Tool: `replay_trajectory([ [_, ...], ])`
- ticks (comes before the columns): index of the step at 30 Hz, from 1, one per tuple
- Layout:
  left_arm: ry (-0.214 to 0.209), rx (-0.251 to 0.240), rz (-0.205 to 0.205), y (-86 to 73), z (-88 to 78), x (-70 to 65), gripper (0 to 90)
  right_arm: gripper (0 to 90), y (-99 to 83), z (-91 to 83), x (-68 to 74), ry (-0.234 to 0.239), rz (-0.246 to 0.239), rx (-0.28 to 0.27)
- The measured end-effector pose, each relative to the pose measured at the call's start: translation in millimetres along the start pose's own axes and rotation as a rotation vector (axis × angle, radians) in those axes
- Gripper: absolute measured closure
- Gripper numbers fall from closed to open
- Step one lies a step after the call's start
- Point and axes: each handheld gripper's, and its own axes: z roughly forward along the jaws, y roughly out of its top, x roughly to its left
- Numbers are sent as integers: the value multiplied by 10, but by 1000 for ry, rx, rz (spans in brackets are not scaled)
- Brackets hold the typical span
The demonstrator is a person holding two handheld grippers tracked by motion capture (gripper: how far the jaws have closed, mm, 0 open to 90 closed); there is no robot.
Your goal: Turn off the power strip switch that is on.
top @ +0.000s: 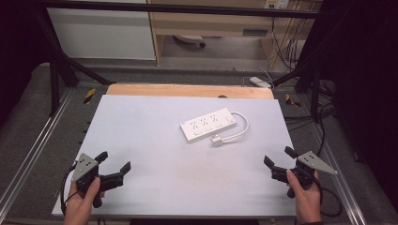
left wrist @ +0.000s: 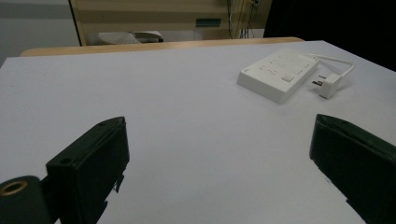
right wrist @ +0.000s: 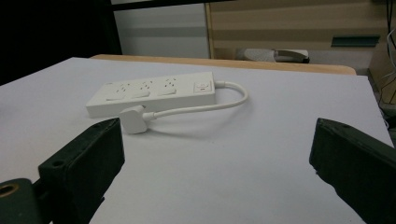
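I have both grippers parked at the near edge of the white table [top: 141, 140], one in each lower corner of the high view. The left gripper [top: 114, 161] sits at lower left with its jaws spread wide and nothing between them; the right gripper [top: 278, 158] sits at lower right, likewise wide open and empty. Neither touches anything but the hand that holds it.

The thing I am after is the white power strip [top: 208, 124], lying flat a little right of the frame's centre, in the upper half of the table. Its long axis runs on a diagonal, from lower left up to upper right. Its short cord [top: 240, 127] loops out of the upper-right end and curls back, so the plug [top: 216, 140] rests just beside the strip's near long edge, apart from it by a thin gap.

In the left gripper view the power strip [left wrist: 279, 73] stands off in the upper right, well apart from the jaws. In the right gripper view the power strip [right wrist: 152, 93] lies up and left of centre, with the plug [right wrist: 133, 119] nearest.

I judge the right gripper the closer of the two, and the plug lies on its side of the strip, up and to the left of its jaws.
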Motion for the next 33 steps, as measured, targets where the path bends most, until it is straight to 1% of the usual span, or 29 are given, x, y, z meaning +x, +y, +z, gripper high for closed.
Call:
replay_trajectory([
  [6,-4,7,4,-2,6,-8,47,25,6,-2,3,-2,11,7],
  [9,-4,9,5,-4,9,-10,47,27,14,-10,11,-29,6,13],
  [14,-2,-4,4,2,1,-12,46,21,34,-44,40,-10,6,5],
  [18,2,1,7,2,-8,-5,46,18,43,-47,63,2,1,0],
  [21,6,-5,6,2,-8,-10,46,18,53,-47,78,7,-3,1],
  [24,12,-6,15,6,-15,-7,44,18,68,-56,96,-1,-12,-1],
  [27,12,-7,18,2,-12,-9,44,15,83,-63,109,-3,-9,-5],
  [33,15,-1,11,-2,-12,-2,44,15,156,-60,101,-4,4,-11],
])
